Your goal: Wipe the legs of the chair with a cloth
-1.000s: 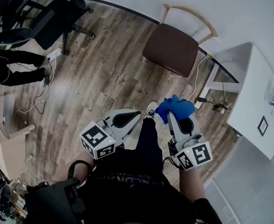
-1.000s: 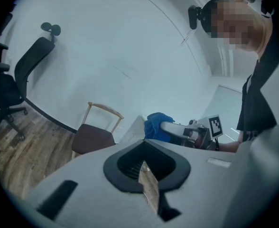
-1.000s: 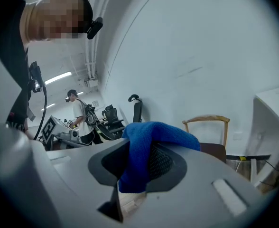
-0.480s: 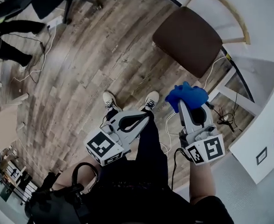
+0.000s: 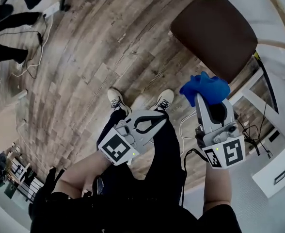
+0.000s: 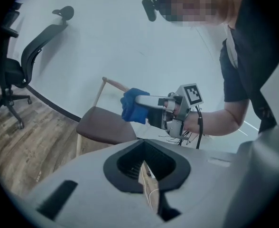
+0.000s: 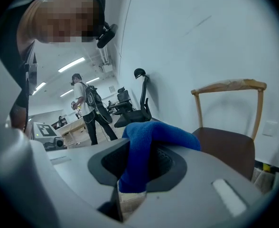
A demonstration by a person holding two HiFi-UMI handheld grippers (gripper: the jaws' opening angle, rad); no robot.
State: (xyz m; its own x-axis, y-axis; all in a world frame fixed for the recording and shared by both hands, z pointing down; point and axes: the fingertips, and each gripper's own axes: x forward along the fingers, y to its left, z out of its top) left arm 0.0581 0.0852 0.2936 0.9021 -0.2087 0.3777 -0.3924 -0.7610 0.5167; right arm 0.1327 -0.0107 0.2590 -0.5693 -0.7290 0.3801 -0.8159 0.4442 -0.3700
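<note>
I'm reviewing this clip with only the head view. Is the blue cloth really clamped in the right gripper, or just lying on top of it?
Observer: Clamped. The right gripper view shows the right gripper with its jaws closed on the blue cloth, which bulges above them.
Operator: And the left gripper?
Observer: Its own view shows the left gripper with its jaws together and nothing between them.
Operator: The seat hides the chair legs from me.
Observer: The left gripper view shows one pale wooden leg under the chair. The cloth is apart from it.
</note>
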